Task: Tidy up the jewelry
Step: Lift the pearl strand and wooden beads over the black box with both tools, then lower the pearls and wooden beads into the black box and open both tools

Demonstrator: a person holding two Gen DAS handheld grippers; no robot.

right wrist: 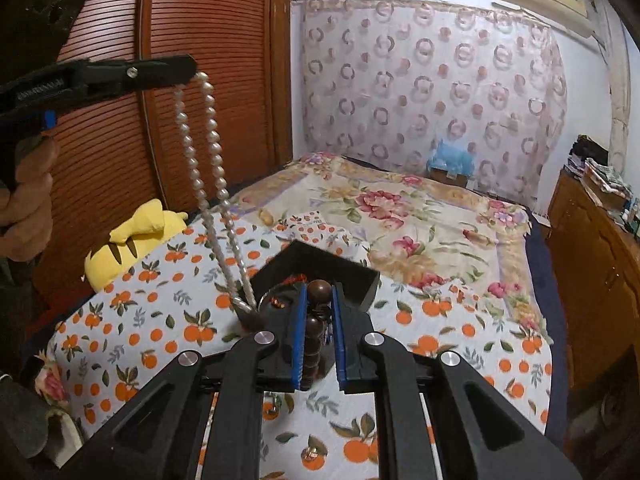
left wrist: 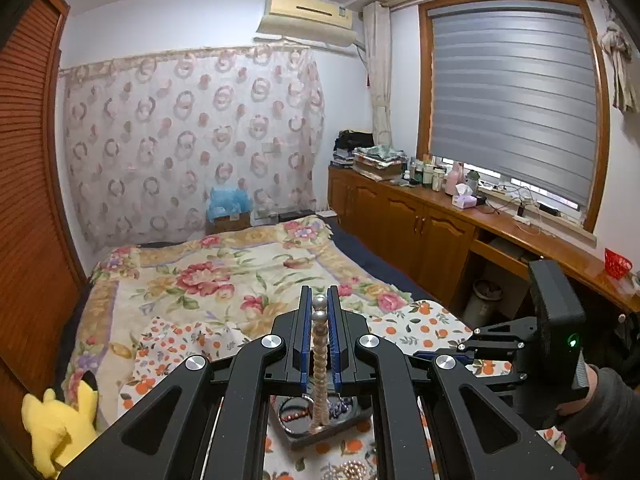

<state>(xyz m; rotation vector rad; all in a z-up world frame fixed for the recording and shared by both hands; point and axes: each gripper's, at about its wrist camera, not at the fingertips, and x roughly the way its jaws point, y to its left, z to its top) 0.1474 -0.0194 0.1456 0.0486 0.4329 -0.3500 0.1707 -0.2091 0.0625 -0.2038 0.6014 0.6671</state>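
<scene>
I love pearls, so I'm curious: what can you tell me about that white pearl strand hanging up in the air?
The pearl necklace is a long strand of round, glossy white beads, doubled into a loop. Its top is pinched between the blue pads of the left tool, which is shut on it. From there it hangs in two lines, slanting down to the black tray on the orange-print cloth, where its lower end still rests at the tray's near edge.

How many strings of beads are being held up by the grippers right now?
2. A pearl necklace hangs from the left gripper, its end reaching the black tray. A brown bead string sits in the right gripper. More jewelry lies below, partly hidden.
</scene>
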